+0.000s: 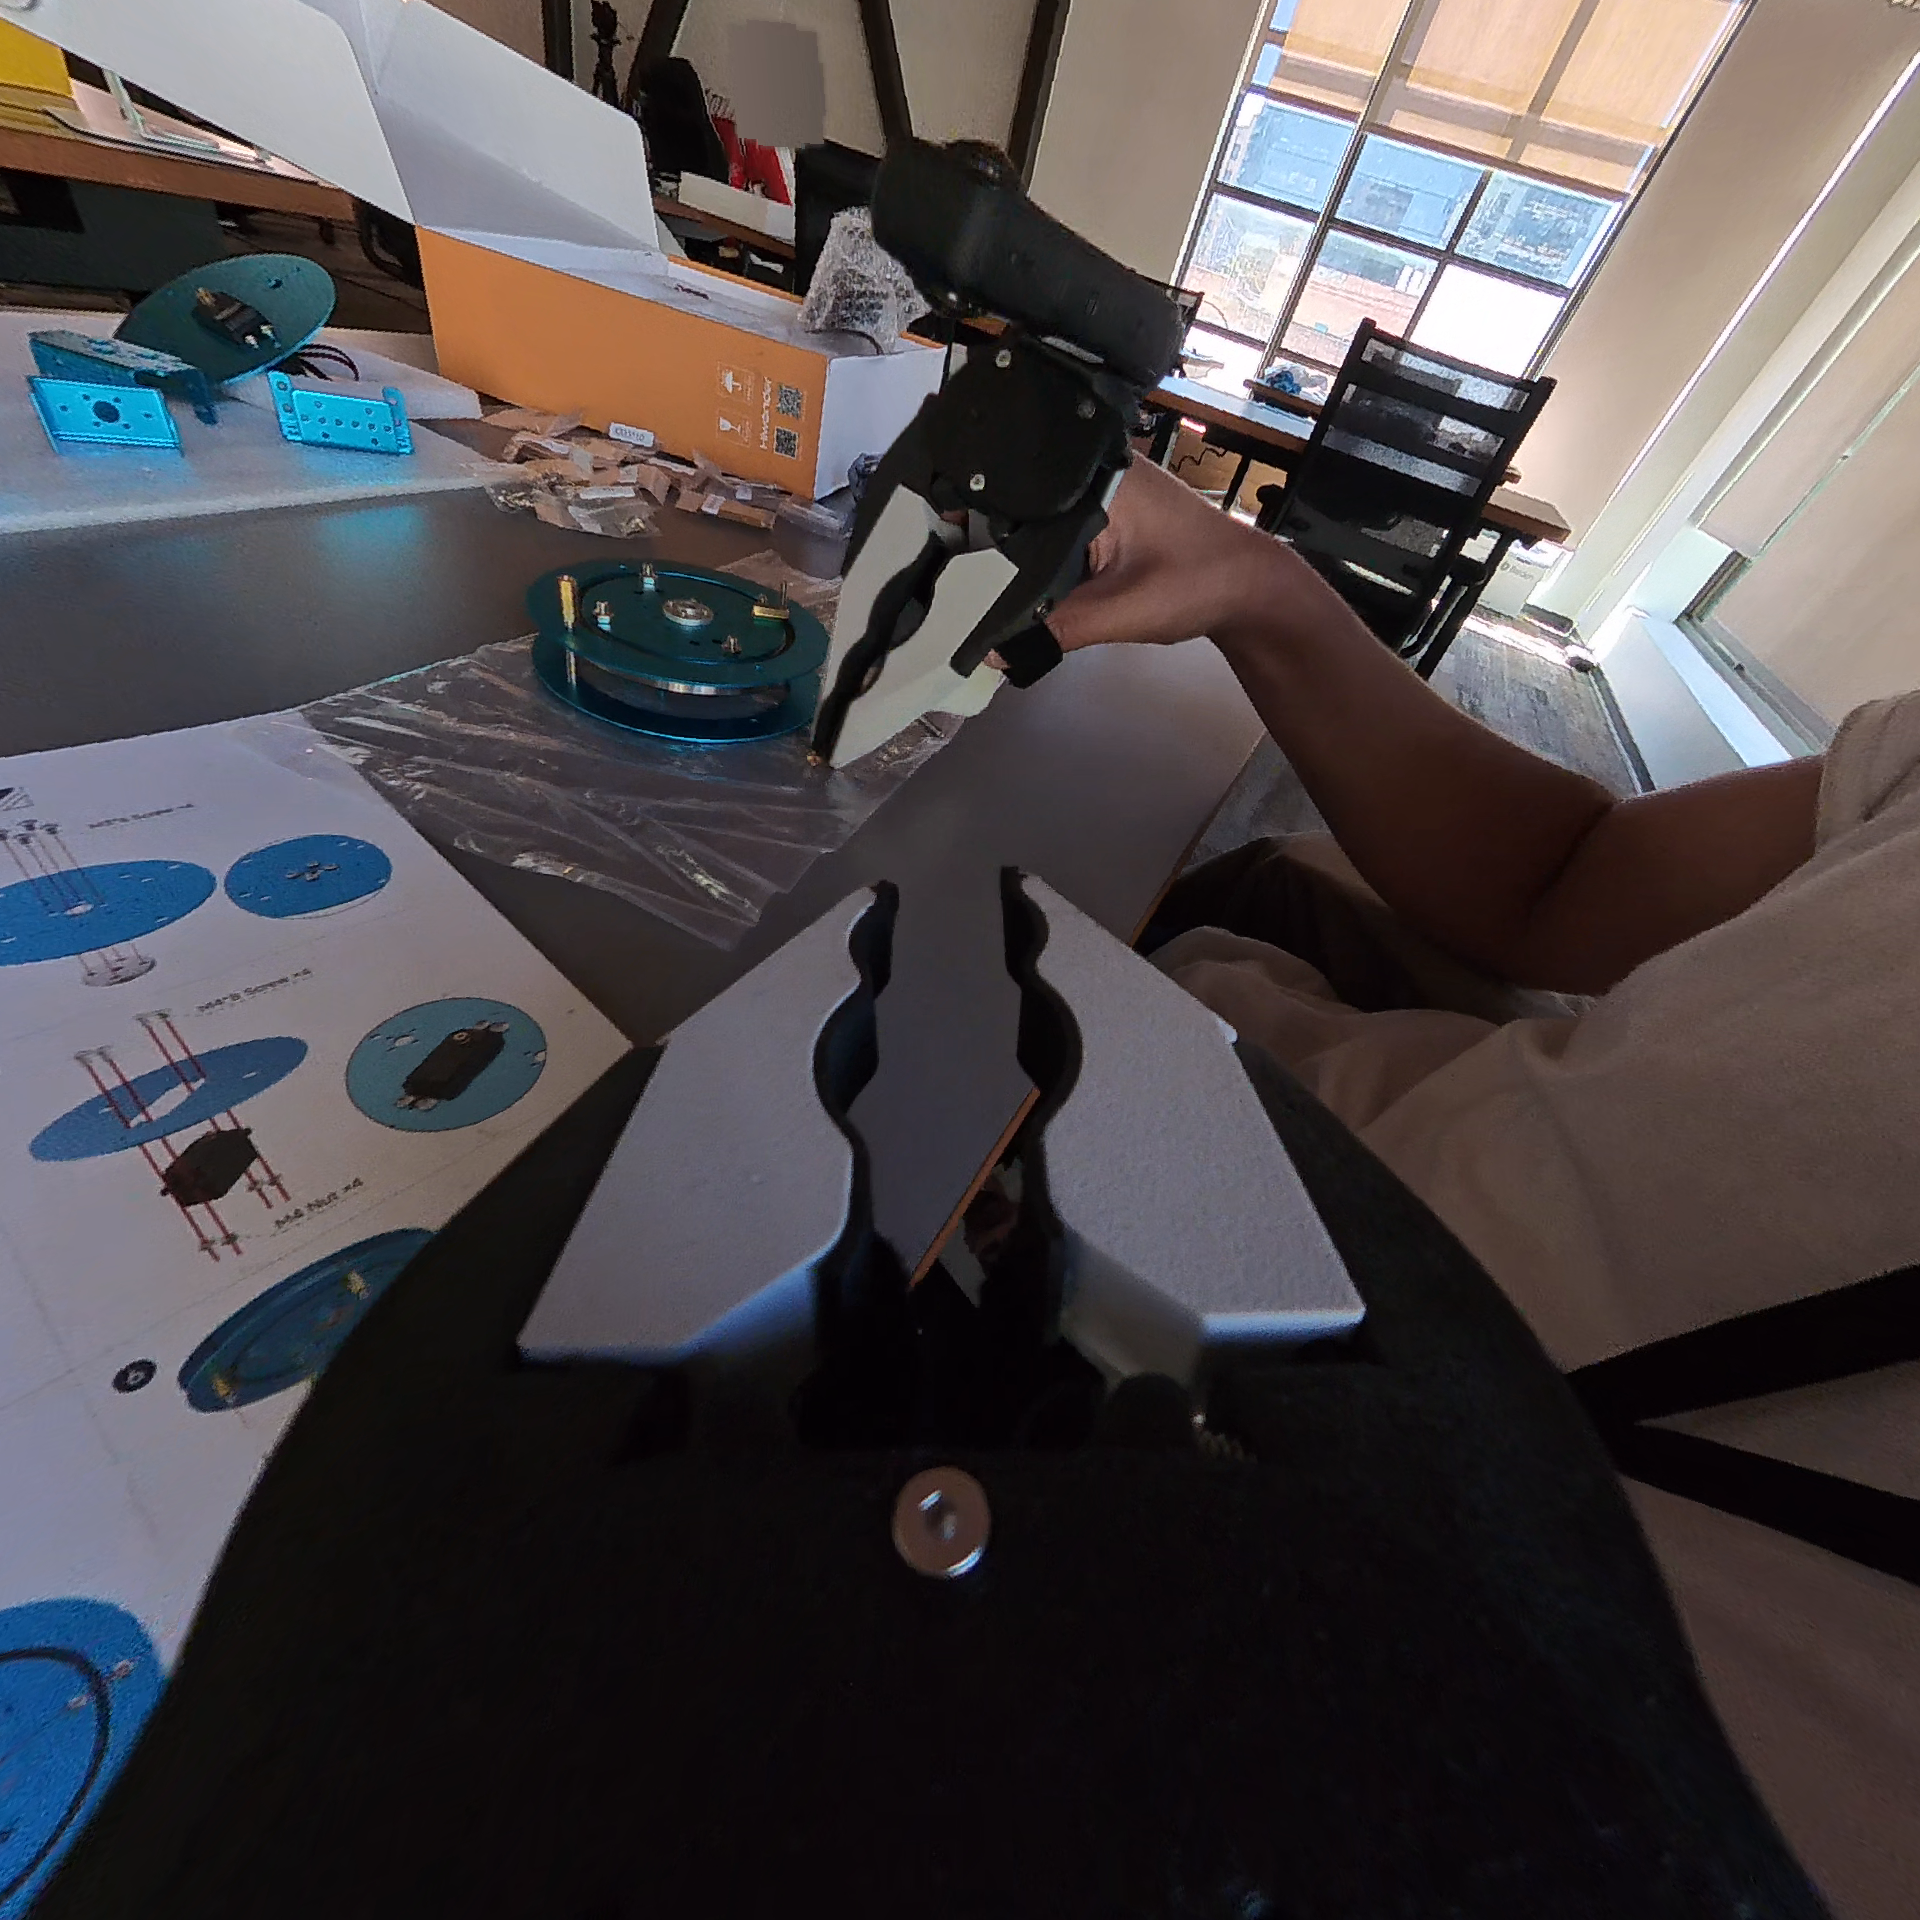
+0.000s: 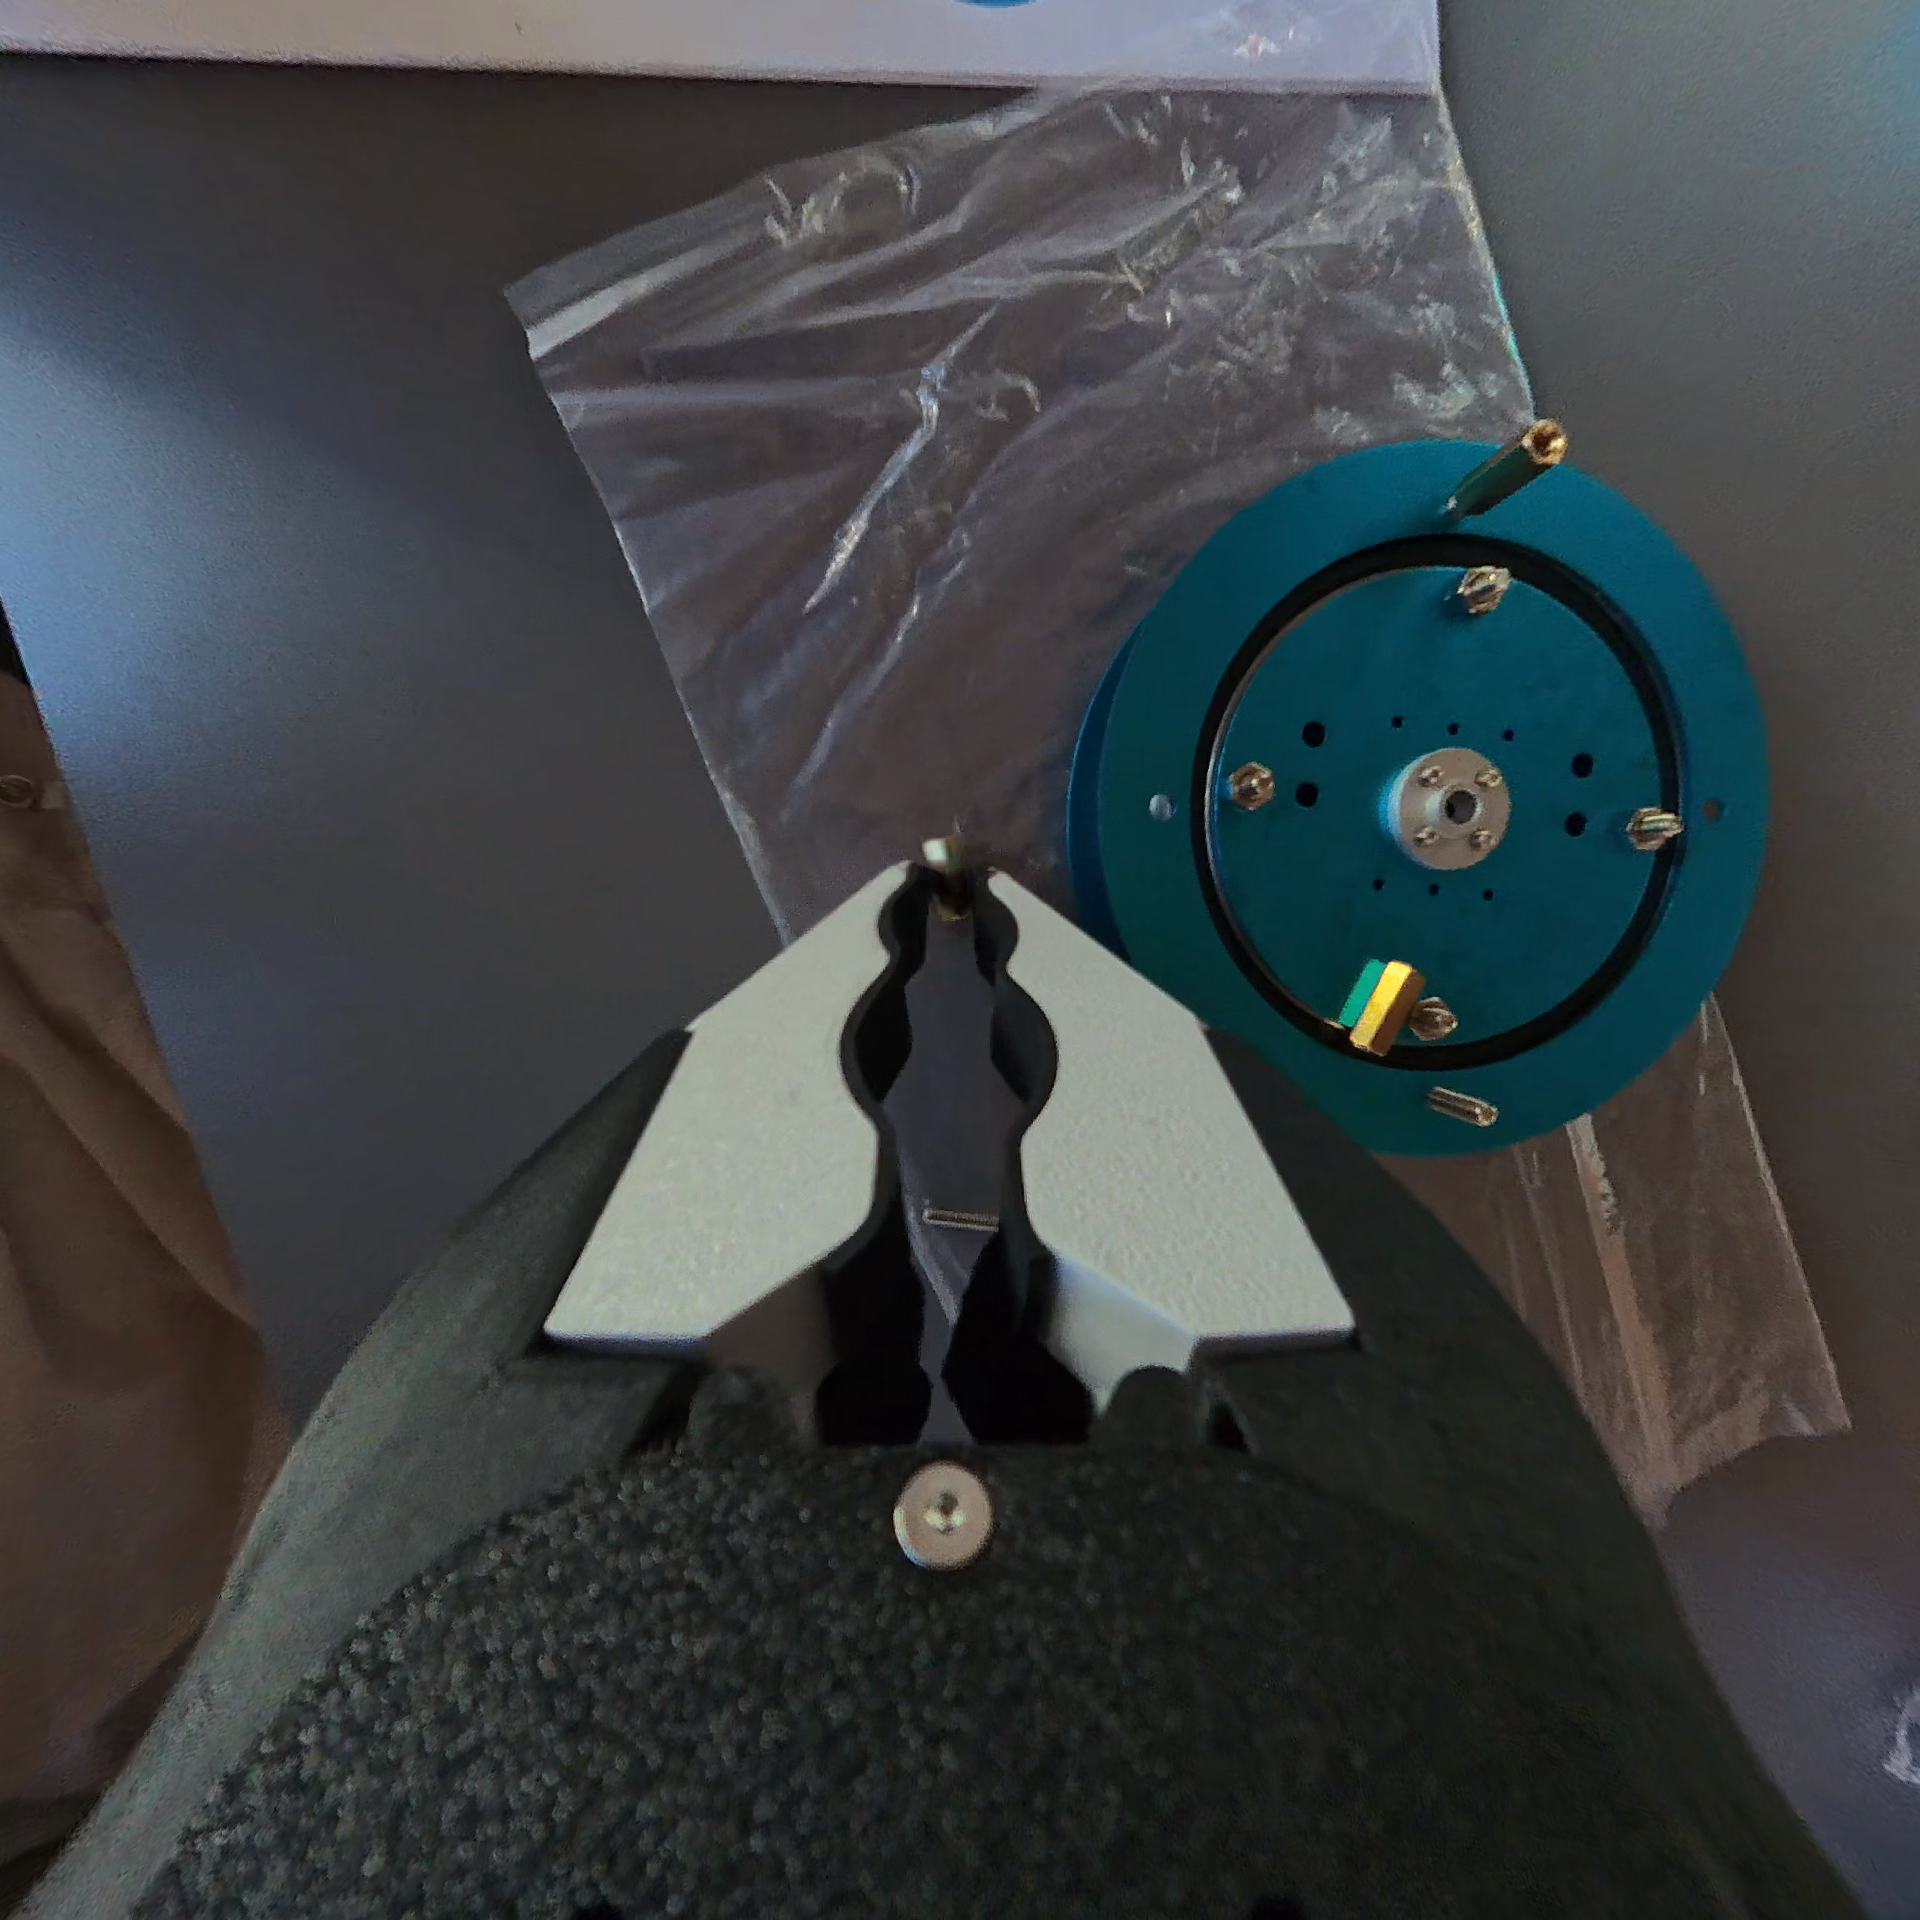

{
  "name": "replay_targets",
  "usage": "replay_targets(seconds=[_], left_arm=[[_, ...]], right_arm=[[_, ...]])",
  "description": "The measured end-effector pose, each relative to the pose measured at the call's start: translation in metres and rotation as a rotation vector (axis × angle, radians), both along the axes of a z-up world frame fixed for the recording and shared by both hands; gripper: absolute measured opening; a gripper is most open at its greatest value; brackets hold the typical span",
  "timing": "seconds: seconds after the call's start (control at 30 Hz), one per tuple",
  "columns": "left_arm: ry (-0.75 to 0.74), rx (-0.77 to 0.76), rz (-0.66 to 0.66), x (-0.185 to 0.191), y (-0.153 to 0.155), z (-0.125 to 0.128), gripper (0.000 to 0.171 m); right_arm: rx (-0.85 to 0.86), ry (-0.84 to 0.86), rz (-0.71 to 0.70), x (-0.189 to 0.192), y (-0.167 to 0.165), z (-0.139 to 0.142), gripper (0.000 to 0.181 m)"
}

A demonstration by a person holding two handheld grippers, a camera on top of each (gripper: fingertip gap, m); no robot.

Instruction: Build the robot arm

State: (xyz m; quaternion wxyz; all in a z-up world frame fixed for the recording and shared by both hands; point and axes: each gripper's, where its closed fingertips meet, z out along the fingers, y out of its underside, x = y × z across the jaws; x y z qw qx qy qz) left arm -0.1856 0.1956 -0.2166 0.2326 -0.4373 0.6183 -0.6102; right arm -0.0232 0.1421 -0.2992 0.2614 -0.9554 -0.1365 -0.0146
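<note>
A round blue metal disc assembly [image 2: 1423,800] with brass standoffs and a silver hub lies partly on a clear plastic bag [image 2: 987,416] on the dark table. It also shows in the left wrist view [image 1: 675,649]. My right gripper [image 2: 948,878] is shut on a small brass standoff [image 2: 948,883] at its fingertips, just left of the disc at the bag's edge. In the left wrist view the right gripper [image 1: 826,750] points down onto the bag [image 1: 582,800], held by a hand. My left gripper [image 1: 940,894] is open and empty, above the table's near edge.
A printed instruction sheet [image 1: 208,1039] lies at the left. An orange and white box [image 1: 623,332], small bags of screws [image 1: 603,488] and blue metal brackets [image 1: 332,416] sit farther back. A black chair [image 1: 1403,488] stands by the windows. The person's arm [image 1: 1455,790] crosses the right side. The tips of one gripper are about 20 cm away from the tips of the other.
</note>
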Motion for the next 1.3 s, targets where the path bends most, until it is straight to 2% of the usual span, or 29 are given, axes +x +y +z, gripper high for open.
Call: replay_targets(seconds=[0.17,0.23,0.37,0.47,0.57,0.67,0.9,1.0,1.07,1.17,1.3], left_arm=[[0.023,0.007,-0.003,0.017,-0.008,-0.001,0.020],[0.036,0.004,0.001,0.030,-0.011,0.002,0.019],[0.037,-0.069,-0.039,0.059,-0.019,0.018,0.018],[0.027,-0.268,-0.234,0.059,-0.043,0.042,0.021],[0.043,-0.474,-0.370,0.057,-0.055,0.057,0.024],[0.064,-0.569,-0.428,0.056,-0.059,0.057,0.025],[0.094,-0.664,-0.459,0.057,-0.058,0.053,0.024],[0.130,-0.722,-0.514,0.056,-0.062,0.052,0.014],[0.148,-0.771,-0.528,0.058,-0.062,0.051,0.014],[0.116,-0.660,-0.401,0.069,-0.059,0.040,0.014],[0.054,-0.315,-0.182,0.081,-0.051,0.024,0.013]], right_arm=[[0.088,0.043,0.019,-0.008,0.003,0.009,0.005],[0.254,0.110,0.106,-0.030,0.012,0.030,0.005],[0.731,0.090,0.286,-0.073,0.019,0.089,0.004],[0.924,0.067,0.323,-0.091,0.011,0.117,0.004],[0.958,0.087,0.337,-0.101,0.006,0.122,0.004],[0.988,0.062,0.350,-0.106,0.003,0.124,0.004],[1.027,0.075,0.361,-0.113,0.003,0.130,0.004],[1.026,0.072,0.377,-0.117,0.004,0.130,0.004],[1.025,0.063,0.370,-0.115,0.005,0.130,0.004],[0.961,-0.007,0.332,-0.105,0.008,0.120,0.004],[0.865,-0.188,0.278,-0.092,0.015,0.103,0.005]])
